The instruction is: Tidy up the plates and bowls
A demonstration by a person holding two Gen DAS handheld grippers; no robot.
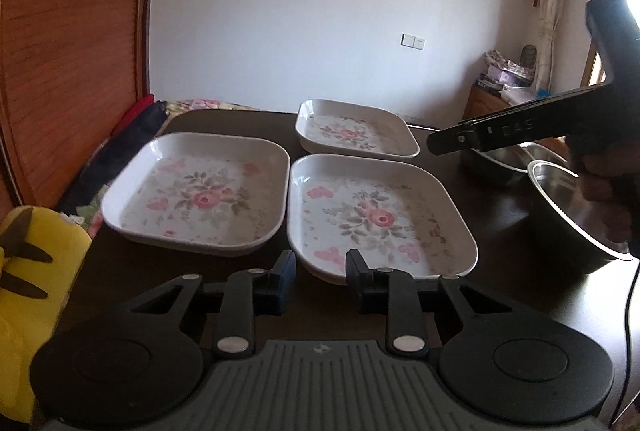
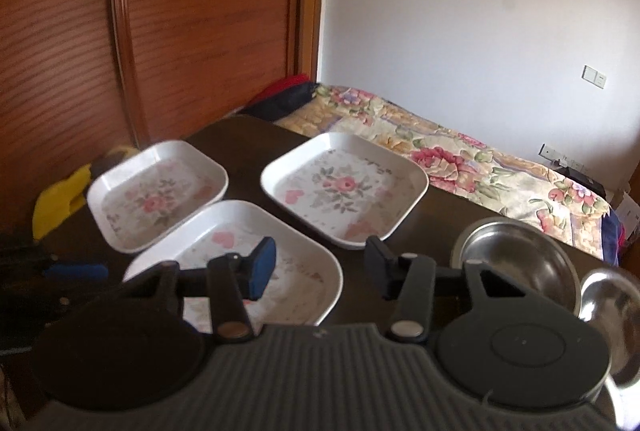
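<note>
The nearest floral plate [image 1: 380, 219]'s near rim sits between the part-open left gripper [image 1: 320, 267]'s fingers (nothing clamped).

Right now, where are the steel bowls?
Two steel bowls sit side by side on the dark table's right side, right of the three floral plates; the left wrist view shows the right gripper above them.

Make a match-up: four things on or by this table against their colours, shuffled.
Things:
1. square plates
2. bowls
3. table
4. toy at the table's left edge

Colours:
a. yellow with dark stripes
b. dark brown
c. shiny metal
d. white with pink roses

Pairs: 1-d, 2-c, 3-b, 4-a
</note>
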